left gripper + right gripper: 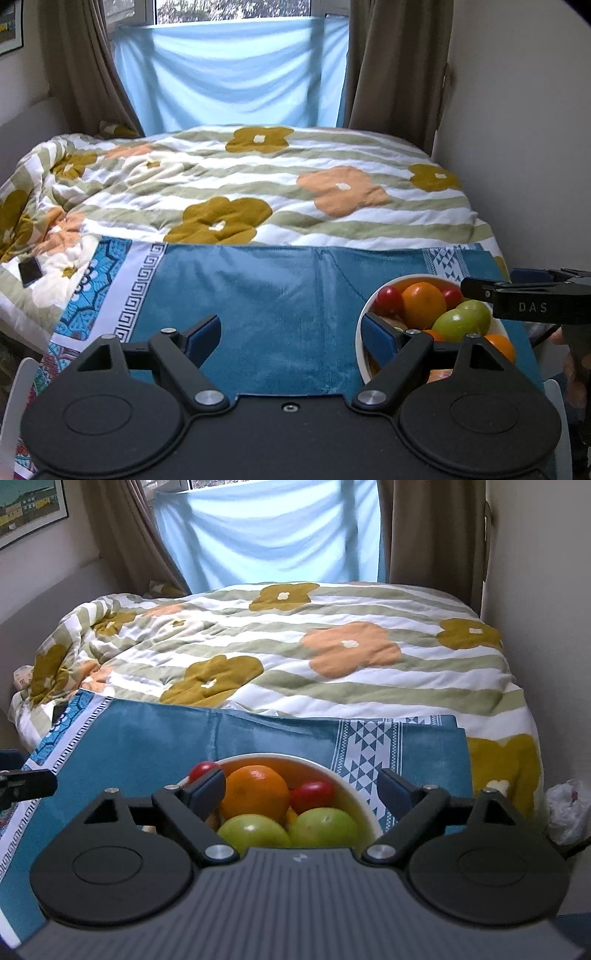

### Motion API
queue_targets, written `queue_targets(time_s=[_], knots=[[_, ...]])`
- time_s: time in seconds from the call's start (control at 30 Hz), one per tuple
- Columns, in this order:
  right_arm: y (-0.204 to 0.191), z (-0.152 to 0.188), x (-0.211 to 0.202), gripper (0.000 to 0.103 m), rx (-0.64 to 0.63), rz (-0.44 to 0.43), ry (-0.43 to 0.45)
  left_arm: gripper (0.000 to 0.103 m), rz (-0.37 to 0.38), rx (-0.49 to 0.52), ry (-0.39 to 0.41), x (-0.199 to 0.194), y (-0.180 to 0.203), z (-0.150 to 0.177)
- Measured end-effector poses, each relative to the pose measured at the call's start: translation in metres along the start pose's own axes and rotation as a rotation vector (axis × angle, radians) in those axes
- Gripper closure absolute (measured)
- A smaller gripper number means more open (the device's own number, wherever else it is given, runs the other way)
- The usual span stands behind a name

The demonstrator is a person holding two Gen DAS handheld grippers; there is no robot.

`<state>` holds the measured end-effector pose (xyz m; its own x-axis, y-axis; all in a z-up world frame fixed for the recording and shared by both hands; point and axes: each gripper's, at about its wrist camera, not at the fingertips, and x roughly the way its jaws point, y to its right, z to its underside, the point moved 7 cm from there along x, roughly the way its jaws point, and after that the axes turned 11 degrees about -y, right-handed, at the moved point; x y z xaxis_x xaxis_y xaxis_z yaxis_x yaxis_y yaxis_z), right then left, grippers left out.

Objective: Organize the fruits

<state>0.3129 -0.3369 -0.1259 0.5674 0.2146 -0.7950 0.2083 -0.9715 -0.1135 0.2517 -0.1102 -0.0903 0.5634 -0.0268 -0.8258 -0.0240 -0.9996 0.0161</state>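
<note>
- Nearest the lens, the left tool [290, 341] is held apart over the blue towel [277, 314]; nothing is gripped or touched.
- Just to its right, the white bowl [354, 794] on the towel is heaped with an orange [255, 790], green apples [325, 827] and red fruits [312, 792].
- Over the bowl, the right tool [301, 794] is spread wide and empty.
- A fruit could be knocked off the heap, or the bowl tipped on the soft bed [258, 184], were a finger lowered carelessly.

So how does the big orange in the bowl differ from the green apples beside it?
The orange is orange with a glossy dimpled skin; the green apples are yellow-green and smooth. The orange lies further back in the white bowl; the apples lie nearer the camera. All are round and similar in size.
</note>
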Motion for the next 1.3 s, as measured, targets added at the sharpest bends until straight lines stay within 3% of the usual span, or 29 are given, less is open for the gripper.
queue_targets(time_s=[0.33,0.6,0.67,0.9,1.07,1.3], knots=[[-0.043,0.011,-0.084,0.000,0.021,0.058,0.081,0.017,0.036,0.017,0.101,-0.073,-0.030,0.015],[-0.102,0.042,-0.159,0.000,0.018,0.105,0.115,0.016,0.054,0.043,0.169,-0.132,-0.062,0.043],[-0.119,0.054,-0.173,0.000,0.027,0.107,0.114,0.012,0.046,0.059,0.185,-0.144,-0.068,0.051],[-0.163,0.096,-0.202,0.000,0.049,0.163,0.109,0.000,0.034,0.072,0.213,-0.171,-0.089,0.083],[-0.176,0.119,-0.211,0.000,0.075,0.202,0.106,0.000,-0.004,0.090,0.228,-0.179,-0.099,0.107],[-0.186,0.142,-0.216,0.000,0.094,0.216,0.094,0.000,0.010,0.075,0.202,-0.179,-0.108,0.123]])
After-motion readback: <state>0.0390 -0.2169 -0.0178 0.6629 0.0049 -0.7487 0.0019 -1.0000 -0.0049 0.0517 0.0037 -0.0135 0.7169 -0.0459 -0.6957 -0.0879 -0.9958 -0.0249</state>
